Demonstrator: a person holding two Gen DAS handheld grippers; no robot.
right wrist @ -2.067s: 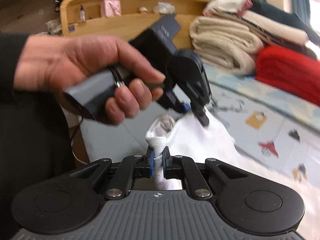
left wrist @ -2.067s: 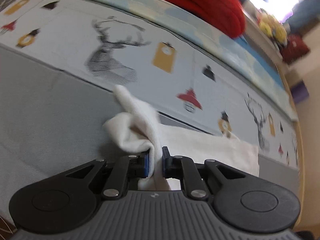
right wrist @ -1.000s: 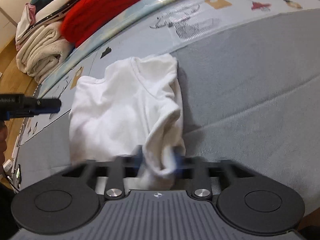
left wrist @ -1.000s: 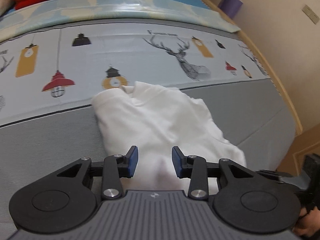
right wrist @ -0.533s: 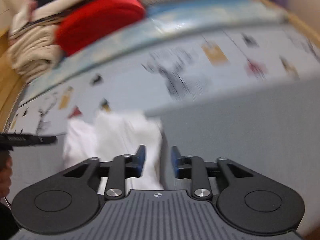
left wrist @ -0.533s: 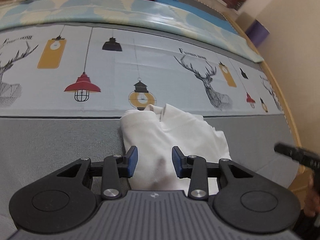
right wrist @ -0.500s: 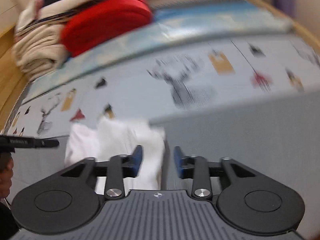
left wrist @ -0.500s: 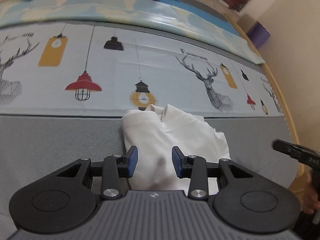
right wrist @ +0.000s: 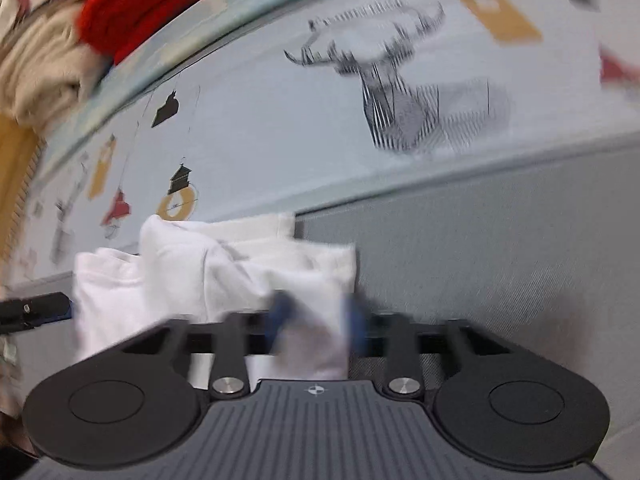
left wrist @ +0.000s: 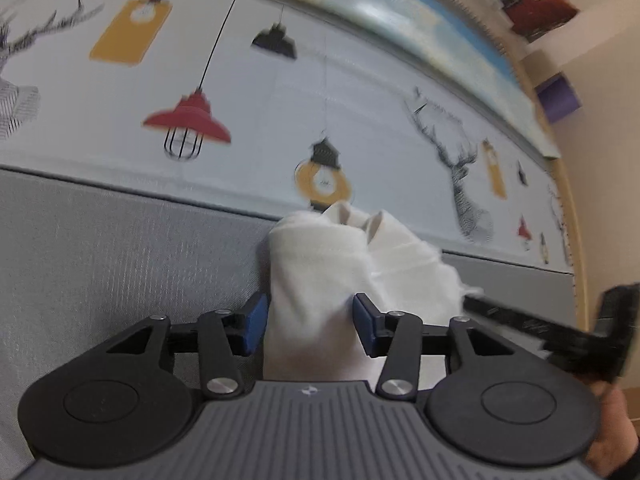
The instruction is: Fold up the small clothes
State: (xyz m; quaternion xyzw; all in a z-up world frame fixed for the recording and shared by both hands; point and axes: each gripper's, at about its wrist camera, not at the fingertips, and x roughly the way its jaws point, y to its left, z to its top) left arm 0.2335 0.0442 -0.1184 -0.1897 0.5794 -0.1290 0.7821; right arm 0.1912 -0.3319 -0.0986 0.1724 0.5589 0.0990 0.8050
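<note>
A small white garment (left wrist: 320, 264) lies bunched and partly folded on the grey part of the bed. My left gripper (left wrist: 310, 320) hangs low over its near end. Its jaws are opening, the cloth lies between the blue pads, and they do not press on it. In the right wrist view the same garment (right wrist: 224, 272) spreads to the left. My right gripper (right wrist: 316, 316) is blurred, its jaws closing around the garment's near right corner, pads still apart. One of the right gripper's fingers (left wrist: 520, 320) shows at the garment's right side.
The sheet (left wrist: 360, 100) beyond the grey band is printed with deer and lamps. A red blanket (right wrist: 160, 4) and beige folded blankets (right wrist: 36, 76) are stacked at the back. The wooden bed edge (left wrist: 576, 240) and a purple box (left wrist: 558, 98) lie to the right.
Both grippers came down closer to the garment. The left jaws stand wider. The right gripper let go of the cloth, swung across, and now has the garment's corner between its jaws.
</note>
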